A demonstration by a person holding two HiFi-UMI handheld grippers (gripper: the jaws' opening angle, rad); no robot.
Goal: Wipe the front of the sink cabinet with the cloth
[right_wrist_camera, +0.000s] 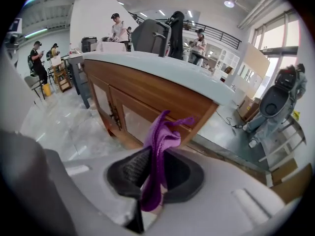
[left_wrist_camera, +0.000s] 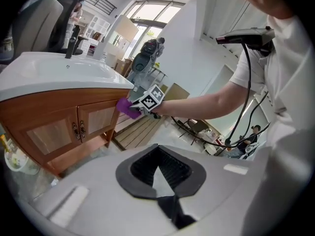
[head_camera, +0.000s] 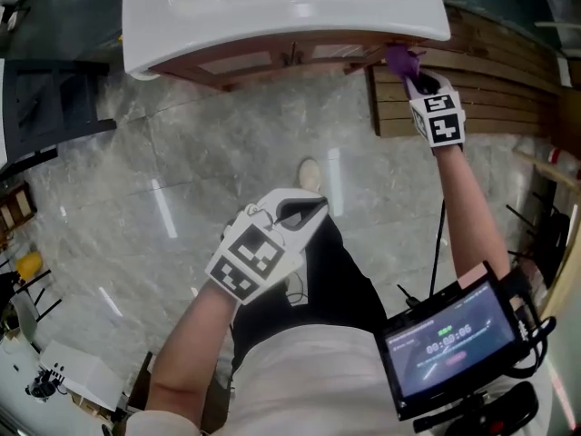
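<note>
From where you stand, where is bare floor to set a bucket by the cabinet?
The floor is bare between the cabinet and the shoe, and leftward to the dark furniture. Crowded at right: wooden slats, and the right gripper holding the cloth at the cabinet's corner.

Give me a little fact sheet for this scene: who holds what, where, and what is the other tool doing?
Setting: wooden sink cabinet under a white basin
Right gripper: shut on a purple cloth, up at the cabinet's right front corner
Left gripper: shut, nothing between its jaws, held low and away from the cabinet
Cabinet doors: closed
</note>
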